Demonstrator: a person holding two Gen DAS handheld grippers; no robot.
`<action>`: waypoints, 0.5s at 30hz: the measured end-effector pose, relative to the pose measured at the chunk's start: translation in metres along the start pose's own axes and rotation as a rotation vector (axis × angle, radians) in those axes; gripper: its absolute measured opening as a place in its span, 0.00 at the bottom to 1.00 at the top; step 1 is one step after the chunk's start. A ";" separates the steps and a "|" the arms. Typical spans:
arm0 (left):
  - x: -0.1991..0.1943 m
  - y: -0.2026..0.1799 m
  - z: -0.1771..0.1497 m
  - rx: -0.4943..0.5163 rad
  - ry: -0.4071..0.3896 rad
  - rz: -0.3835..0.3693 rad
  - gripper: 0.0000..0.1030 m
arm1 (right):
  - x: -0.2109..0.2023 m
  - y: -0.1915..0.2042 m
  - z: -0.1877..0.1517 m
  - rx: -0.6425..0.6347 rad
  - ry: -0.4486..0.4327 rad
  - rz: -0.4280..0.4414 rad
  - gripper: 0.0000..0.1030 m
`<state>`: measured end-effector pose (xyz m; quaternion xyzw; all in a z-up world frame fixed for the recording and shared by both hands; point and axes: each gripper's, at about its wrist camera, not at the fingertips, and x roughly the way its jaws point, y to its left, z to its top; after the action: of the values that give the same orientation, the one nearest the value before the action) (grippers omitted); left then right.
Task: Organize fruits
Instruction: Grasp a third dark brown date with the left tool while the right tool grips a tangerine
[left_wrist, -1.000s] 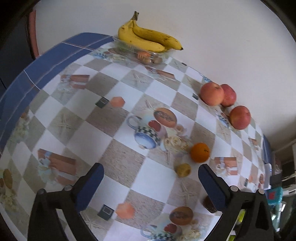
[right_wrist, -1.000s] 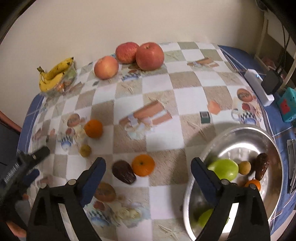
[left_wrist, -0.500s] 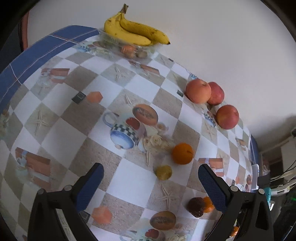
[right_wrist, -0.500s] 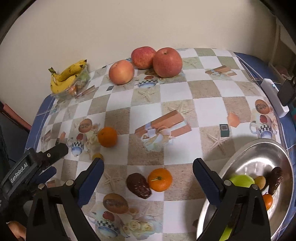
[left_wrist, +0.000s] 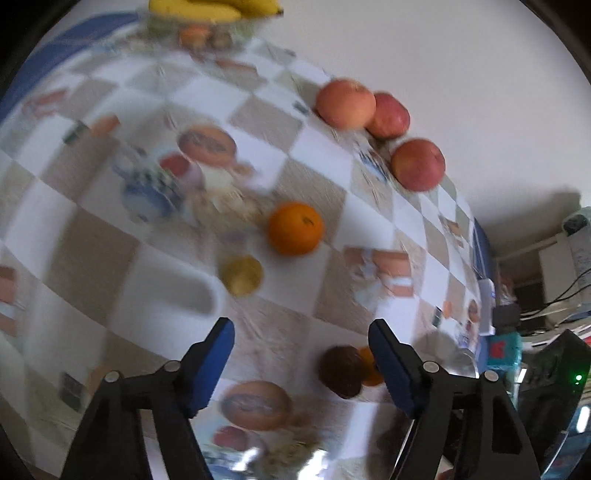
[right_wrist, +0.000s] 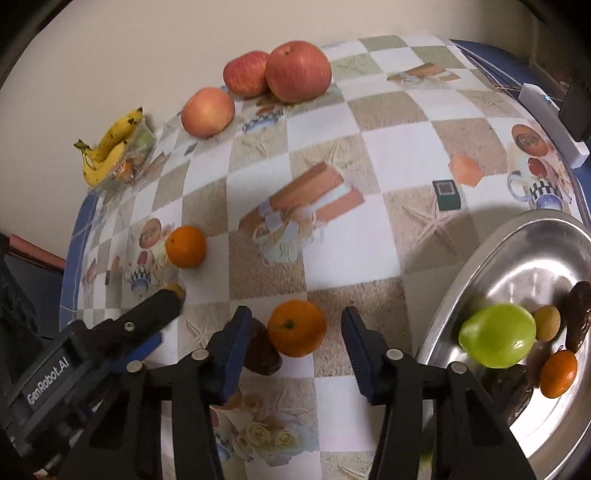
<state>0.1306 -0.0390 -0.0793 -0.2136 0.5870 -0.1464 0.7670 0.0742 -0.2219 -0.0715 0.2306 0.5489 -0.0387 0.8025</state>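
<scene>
The right gripper has its jaws wide open around the near orange on the table, likely to carry it to the silver bowl beside it, while the left gripper, also open and empty, hangs near the small yellow fruit.

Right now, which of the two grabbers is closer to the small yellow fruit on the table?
Left. In the right wrist view, the left gripper reaches right up to the small yellow fruit. The right gripper is off to the side, its open fingers around an orange.
</scene>
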 end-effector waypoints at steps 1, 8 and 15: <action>0.004 -0.001 -0.002 -0.007 0.012 -0.009 0.72 | 0.002 0.001 -0.001 -0.005 0.006 -0.005 0.49; 0.020 -0.005 -0.007 -0.039 0.061 -0.049 0.56 | 0.011 -0.003 -0.003 0.015 0.023 0.010 0.39; 0.027 -0.010 -0.010 -0.043 0.081 -0.073 0.53 | 0.007 -0.004 -0.001 -0.009 0.004 -0.053 0.36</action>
<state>0.1280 -0.0618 -0.0988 -0.2453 0.6124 -0.1704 0.7320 0.0746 -0.2232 -0.0794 0.2123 0.5567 -0.0570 0.8011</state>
